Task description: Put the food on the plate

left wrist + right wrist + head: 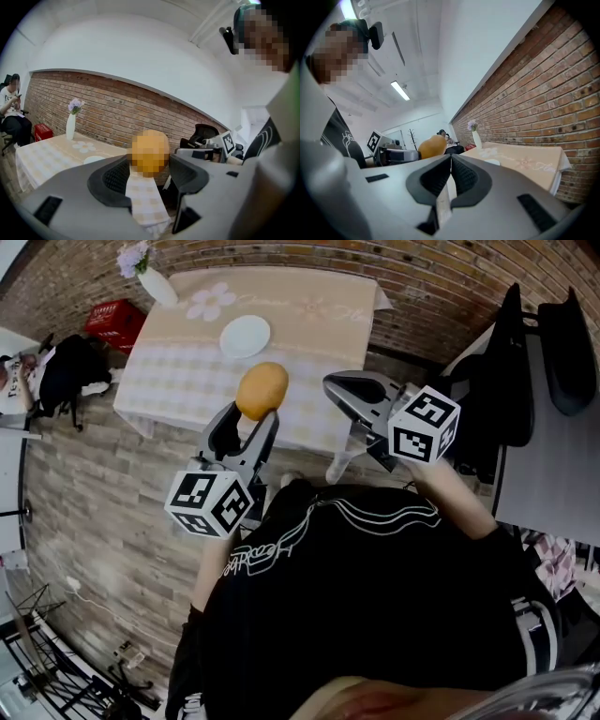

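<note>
A person standing before a cloth-covered table (309, 306) holds the food (261, 390) aloft in the left gripper (247, 430). It is a rounded, orange-brown piece, perhaps a potato or a bun; the views do not settle which. The jaws stand wide, pressed against its lower flanks, so most of the lump rides above the pads. The right gripper (339, 384) hangs alongside with its jaws brought fully together and nothing between them.

The food is in the air on the person's side of the table, well apart from the white plate (246, 336), which sits farther in on the checked cloth (178, 371), with a vase (155, 285) of flowers beyond it at the far corner.

Judged from its look, the piece is light enough for one gripper and fairly firm, but its smooth, curved skin offers the pads little to bite on, so it could roll or squirt out if tilted. The surest hold is across its widest part, pads on opposite sides, rather than low down as here. If it is bread, a hard squeeze would dent it; a potato would bear more. Set down on the flat plate, a shape like this may rock or roll toward the rim — a low, gentle release looks wise.
</note>
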`<state>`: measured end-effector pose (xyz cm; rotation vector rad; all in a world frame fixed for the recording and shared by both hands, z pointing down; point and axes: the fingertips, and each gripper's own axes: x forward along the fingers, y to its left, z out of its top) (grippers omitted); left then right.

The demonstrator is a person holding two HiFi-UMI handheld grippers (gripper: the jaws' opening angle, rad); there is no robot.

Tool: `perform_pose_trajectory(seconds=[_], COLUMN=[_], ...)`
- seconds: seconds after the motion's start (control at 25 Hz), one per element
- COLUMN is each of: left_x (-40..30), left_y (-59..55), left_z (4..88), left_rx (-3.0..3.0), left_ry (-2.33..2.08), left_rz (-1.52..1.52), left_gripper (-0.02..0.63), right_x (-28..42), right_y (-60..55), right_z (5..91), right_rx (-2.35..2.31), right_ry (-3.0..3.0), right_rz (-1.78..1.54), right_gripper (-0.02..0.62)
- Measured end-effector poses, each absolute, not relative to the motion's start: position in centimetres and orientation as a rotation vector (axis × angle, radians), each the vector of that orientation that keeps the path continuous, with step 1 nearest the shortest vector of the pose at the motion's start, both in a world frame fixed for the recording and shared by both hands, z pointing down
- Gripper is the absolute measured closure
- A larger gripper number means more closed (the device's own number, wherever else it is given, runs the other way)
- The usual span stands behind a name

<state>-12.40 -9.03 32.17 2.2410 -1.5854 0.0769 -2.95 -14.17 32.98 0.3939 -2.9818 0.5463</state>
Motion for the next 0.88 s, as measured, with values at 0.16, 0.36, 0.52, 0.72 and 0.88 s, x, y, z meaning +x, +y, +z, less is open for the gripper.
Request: perform_pose_trajectory(seconds=[0.16, 0.36, 0.52, 0.72, 0.88], left_x=[-13.8, -15.5, -17.3, -19.7, -21.2], left_y=[-10.2, -12.6, -14.9, -18.0, -20.3], left_z=[32.7, 33.4, 33.9, 34.5, 35.1], left_rx=[2.223, 2.206, 2.190, 2.178, 2.172], left_ry=[-1.593, -1.571, -1.555, -1.554, -1.533], left_rz=[0.075, 0.078, 0.085, 0.118, 0.142], left_gripper=[0.348, 0.348, 0.348, 0.348, 0.348], right_x=[-4.2, -6.0, -7.7, -9.5, -10.7], right_y=[-15.3, -17.3, -19.4, -22.2, -24.2], right_z=[33.1, 33.8, 34.3, 34.6, 35.1], right_rx=[0.387, 0.385, 0.393, 0.421, 0.448], right_ry=[-2.977, -2.962, -2.953, -2.950, -2.938], right_rz=[0.545, 0.572, 0.596, 0.633, 0.659], right_gripper=[0.598, 0.598, 0.598, 0.598, 0.598])
